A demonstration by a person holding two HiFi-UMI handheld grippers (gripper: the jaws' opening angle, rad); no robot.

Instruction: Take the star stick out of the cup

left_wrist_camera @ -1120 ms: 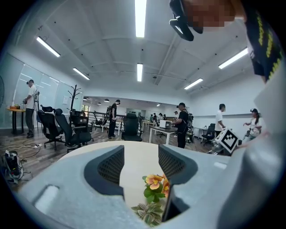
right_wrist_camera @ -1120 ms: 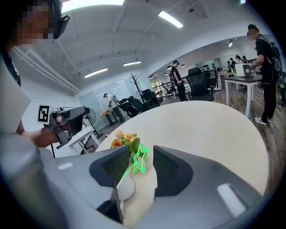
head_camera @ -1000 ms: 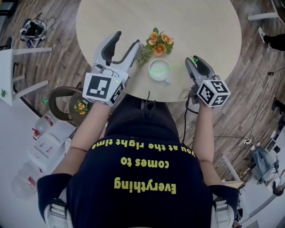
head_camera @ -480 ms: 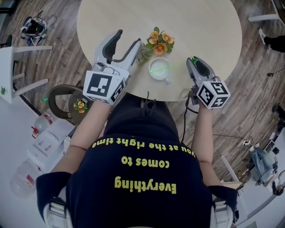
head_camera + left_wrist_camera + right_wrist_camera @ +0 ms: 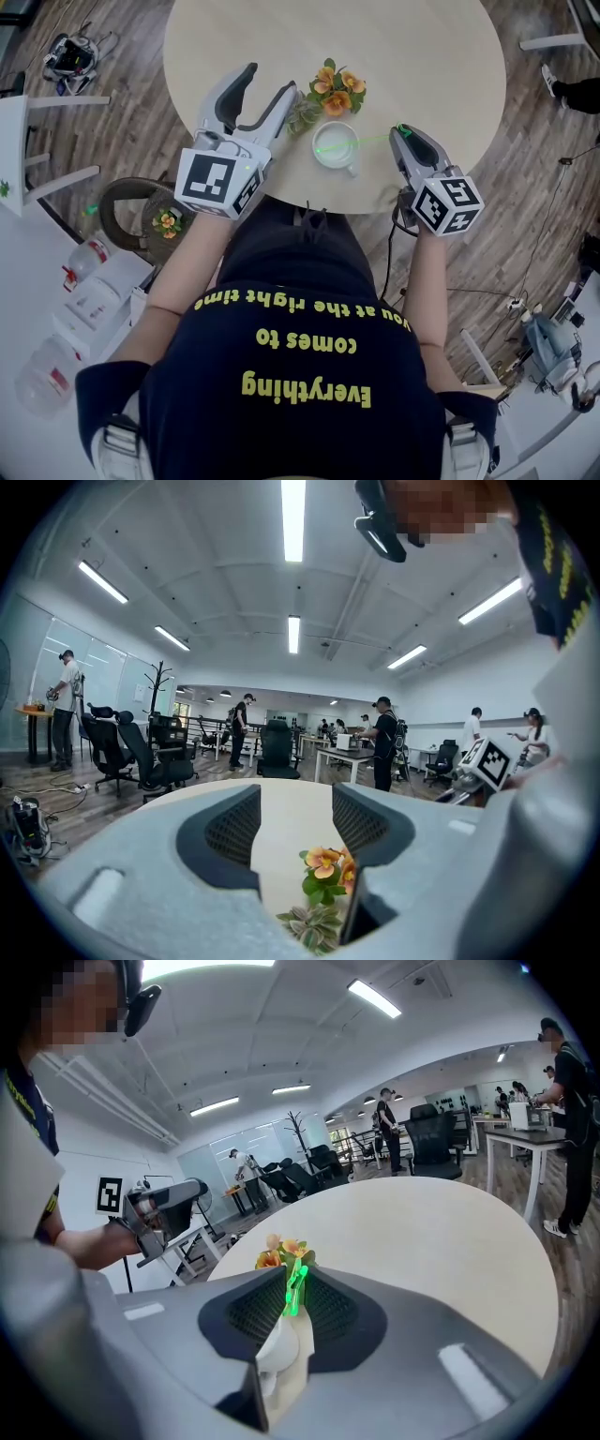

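A white cup [image 5: 335, 150] stands near the front edge of the round table [image 5: 412, 47]. The green star stick [image 5: 370, 139] leans out of it to the right, its star end inside the cup. My right gripper [image 5: 403, 131] has its tips around the stick's free end. In the right gripper view the stick [image 5: 293, 1290] stands between the closing jaws of this gripper [image 5: 294, 1274], a narrow gap still showing, with the cup [image 5: 279, 1354] behind. My left gripper [image 5: 267, 82] is open and empty to the left of the cup, pointing past the flowers [image 5: 326, 869].
A small pot of orange flowers [image 5: 336, 92] stands just behind the cup. A chair [image 5: 131, 211] with another flower pot sits at the front left of the table. People, desks and office chairs fill the room beyond.
My right gripper has shifted slightly forward and left, so the stick's end now lies between its tips. The left gripper, the cup and the flowers have stayed put.
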